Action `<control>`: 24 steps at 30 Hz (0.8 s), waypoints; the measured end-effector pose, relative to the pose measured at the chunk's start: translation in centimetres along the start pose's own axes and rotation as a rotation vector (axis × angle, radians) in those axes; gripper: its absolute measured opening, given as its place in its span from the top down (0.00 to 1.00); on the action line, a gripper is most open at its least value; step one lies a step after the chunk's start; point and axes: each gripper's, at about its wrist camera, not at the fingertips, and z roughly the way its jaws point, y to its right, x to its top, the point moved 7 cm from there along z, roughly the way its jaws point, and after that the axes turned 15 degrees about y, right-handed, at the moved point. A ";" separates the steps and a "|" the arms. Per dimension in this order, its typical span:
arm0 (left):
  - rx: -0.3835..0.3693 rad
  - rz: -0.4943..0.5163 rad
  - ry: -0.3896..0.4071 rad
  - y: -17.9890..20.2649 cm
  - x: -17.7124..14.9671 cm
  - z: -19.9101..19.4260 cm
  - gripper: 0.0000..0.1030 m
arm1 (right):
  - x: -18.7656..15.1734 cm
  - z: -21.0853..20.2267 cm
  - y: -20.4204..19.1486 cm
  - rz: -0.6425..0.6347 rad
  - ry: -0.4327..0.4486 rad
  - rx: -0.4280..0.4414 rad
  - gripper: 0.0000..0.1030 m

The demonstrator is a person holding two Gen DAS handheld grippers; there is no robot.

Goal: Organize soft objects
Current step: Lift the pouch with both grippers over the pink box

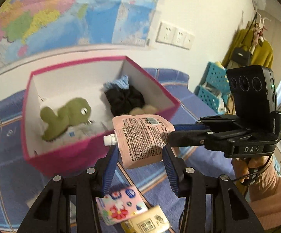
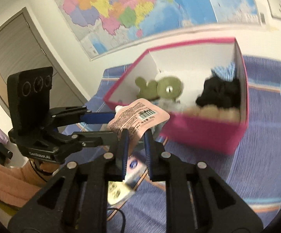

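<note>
The pink pouch (image 1: 143, 136) hangs in the air just in front of the pink box (image 1: 101, 147), spout toward the left tool (image 1: 139, 164), long axis roughly level. The right tool (image 2: 136, 145) pinches its far end; whether the left tool's half-parted pads grip it cannot be told. The box's open top lies beyond, with free room between the green plush (image 1: 66, 116) and black cloth (image 1: 124, 100)

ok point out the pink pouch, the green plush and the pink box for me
pink pouch (image 1: 140, 136), left wrist view, on the printed back panel
green plush (image 1: 66, 116), left wrist view, on its body, below the head
pink box (image 1: 66, 155), left wrist view, on the near outer wall
</note>
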 end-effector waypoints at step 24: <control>0.134 -0.086 -0.037 -6.3 2.1 4.8 0.55 | 2.8 8.2 4.3 0.001 -0.082 -0.057 0.82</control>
